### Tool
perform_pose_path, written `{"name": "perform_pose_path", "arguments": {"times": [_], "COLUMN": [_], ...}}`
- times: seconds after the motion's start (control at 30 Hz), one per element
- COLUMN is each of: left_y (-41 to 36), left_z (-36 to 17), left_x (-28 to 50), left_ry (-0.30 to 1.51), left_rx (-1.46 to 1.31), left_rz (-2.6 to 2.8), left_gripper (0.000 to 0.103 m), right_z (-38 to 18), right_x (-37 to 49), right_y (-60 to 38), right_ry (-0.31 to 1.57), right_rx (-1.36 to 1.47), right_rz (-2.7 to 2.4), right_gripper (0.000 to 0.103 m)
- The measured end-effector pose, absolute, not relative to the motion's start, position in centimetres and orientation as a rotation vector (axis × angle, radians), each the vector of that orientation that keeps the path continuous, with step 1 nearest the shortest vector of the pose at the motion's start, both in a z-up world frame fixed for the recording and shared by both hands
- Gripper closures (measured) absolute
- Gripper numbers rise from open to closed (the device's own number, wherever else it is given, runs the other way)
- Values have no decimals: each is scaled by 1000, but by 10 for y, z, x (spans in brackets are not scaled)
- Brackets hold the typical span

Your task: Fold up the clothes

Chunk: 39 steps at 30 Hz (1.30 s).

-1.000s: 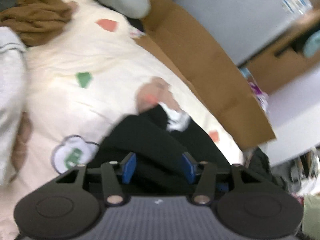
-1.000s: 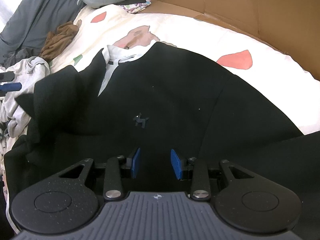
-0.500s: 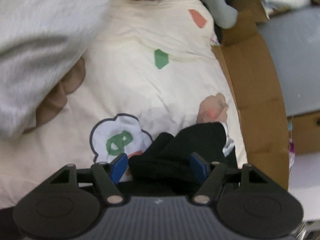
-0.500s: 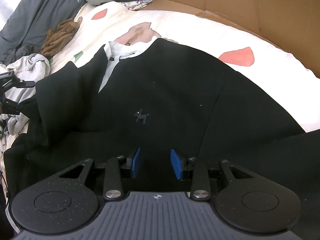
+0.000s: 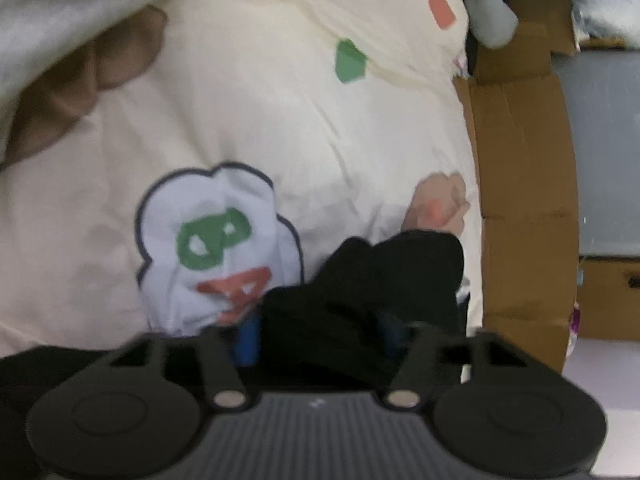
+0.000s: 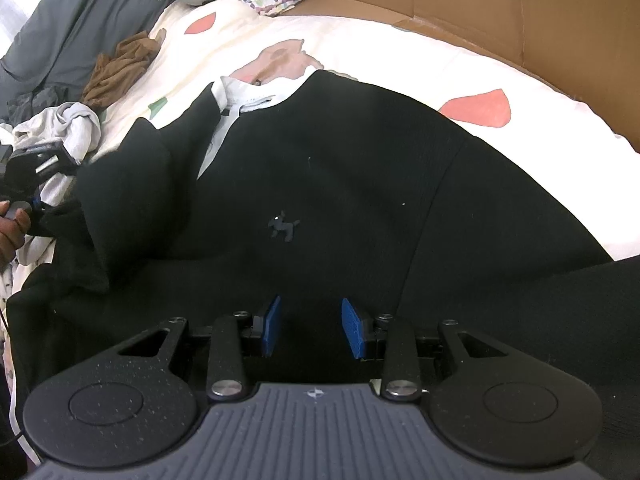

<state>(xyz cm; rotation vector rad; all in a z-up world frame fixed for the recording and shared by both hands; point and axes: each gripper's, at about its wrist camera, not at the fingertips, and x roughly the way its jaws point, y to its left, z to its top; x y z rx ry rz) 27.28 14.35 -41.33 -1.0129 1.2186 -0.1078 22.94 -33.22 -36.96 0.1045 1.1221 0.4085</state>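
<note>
Closing on a bunched black sleeve (image 5: 384, 280), the left claw (image 5: 324, 336) is narrowing its blue pads with that cloth between them; blur is hiding whether both pads are pressing yet. A second ago this claw was looking across the garment from higher up, with the cardboard (image 5: 524, 184) beside it; now it is sitting low over the bed's cream quilt (image 5: 280, 120), with the cloud print (image 5: 216, 240) just past its tip, and the sleeve mass is filling the gap more than half a second ago. The right claw (image 6: 312, 326) is staying put, half spread over the black sweater (image 6: 340, 184), which is lying flat on the bed with its white collar (image 6: 240, 96) toward the far side; cloth lies between its pads, whether nipped I cannot tell. Judging from this, the sleeve is being regripped for a fold across the body, with the right side acting as an anchor. Grey and brown clothes (image 6: 120, 68) are waiting off to the left
</note>
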Motion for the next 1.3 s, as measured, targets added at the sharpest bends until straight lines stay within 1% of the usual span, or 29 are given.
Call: {"name": "perform_pose_path", "arguments": {"times": [0.03,0.07,0.13,0.33,0.57,0.67,0.77,0.9,1.0,1.1,1.17,1.23,1.3], "left_y": [142,140,136,133,133,123,102,71,49,34,30,30,34], "left_z": [-411,-407,-394,-347,-263,-238,-237,-264,-286,-302,-308,-312,-313], "left_x": [274,274,276,275,276,274,272,265,258,250,249,250,251], "left_ry": [1218,1205,1175,1063,799,717,727,820,890,959,988,1025,1040], "left_rx": [-1003,-990,-953,-879,-730,-642,-563,-524,-474,-397,-379,-378,-380], "left_rz": [-122,-144,-179,-264,-325,-357,-388,-444,-490,-524,-525,-513,-494], "left_gripper": [79,79,85,91,91,91,91,91,91,88,81,63,57], "right_z": [-370,-370,-370,-370,-369,-368,-368,-368,-367,-367,-367,-368,-368], "right_x": [229,229,229,228,229,229,228,228,228,228,228,227,227], "right_y": [-332,-332,-333,-335,-339,-341,-341,-341,-341,-341,-340,-339,-340], "right_ry": [1122,1122,1122,1121,1113,1111,1111,1113,1115,1116,1117,1117,1118], "right_rx": [104,104,103,105,111,114,114,112,115,114,114,113,113], "right_rz": [408,408,406,401,397,395,395,396,394,395,396,397,397], "right_gripper": [63,63,63,63,63,63,63,63,63,63,63,63,63]}}
